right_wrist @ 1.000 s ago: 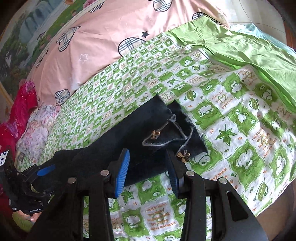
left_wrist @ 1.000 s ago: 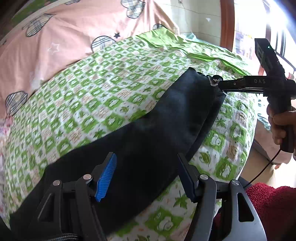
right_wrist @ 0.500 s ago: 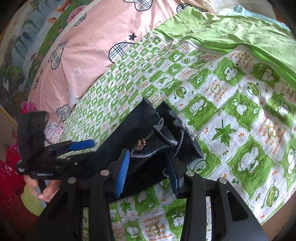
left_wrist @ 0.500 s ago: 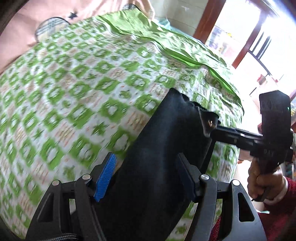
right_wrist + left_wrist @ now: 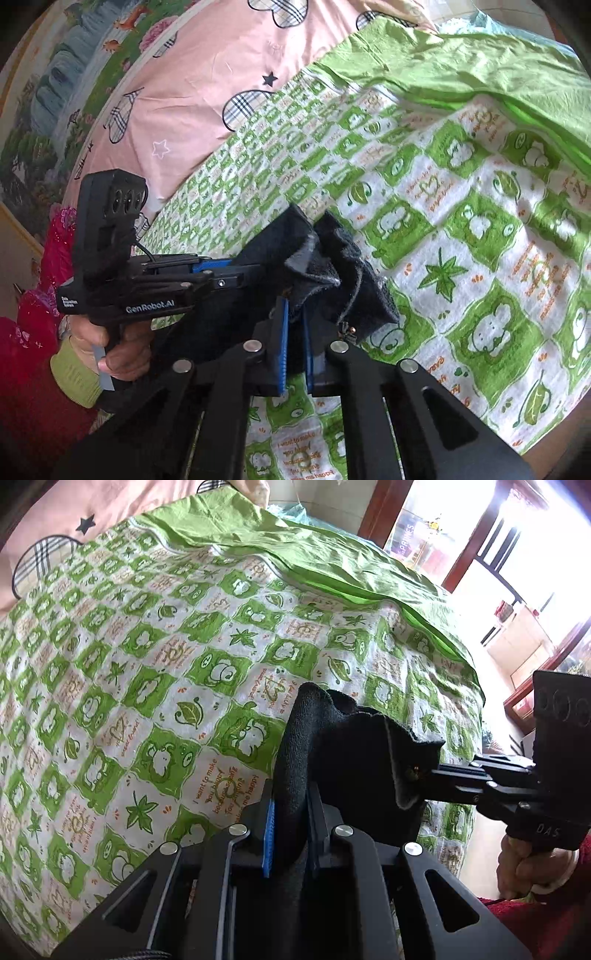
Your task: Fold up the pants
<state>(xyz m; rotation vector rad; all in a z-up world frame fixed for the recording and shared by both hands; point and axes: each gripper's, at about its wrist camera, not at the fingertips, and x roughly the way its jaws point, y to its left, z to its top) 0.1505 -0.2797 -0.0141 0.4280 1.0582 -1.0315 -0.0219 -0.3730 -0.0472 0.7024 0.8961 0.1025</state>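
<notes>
The black pants [image 5: 354, 760] are bunched and lifted over the green checked bedsheet [image 5: 155, 672]. My left gripper [image 5: 290, 812] is shut on a fold of the pants near their end. My right gripper [image 5: 293, 325] is shut on the neighbouring edge of the pants [image 5: 317, 266], close to the drawstring with its small metal tips. In the left wrist view the right gripper [image 5: 428, 779] comes in from the right, pinching the cloth. In the right wrist view the left gripper [image 5: 236, 271] comes in from the left, also on the cloth. The two grippers are close together.
A pink quilt [image 5: 207, 74] lies along the far side of the bed. A plain green sheet [image 5: 314, 554] covers the far right. The bed's edge [image 5: 476, 701] drops off at the right toward a bright window and wooden door frame. Red cloth [image 5: 22, 332] lies at the left.
Both grippers have closed on the pants; a second ago both were open. The left gripper moved along the pants toward the right gripper, and the cloth is now lifted and bunched between them.
</notes>
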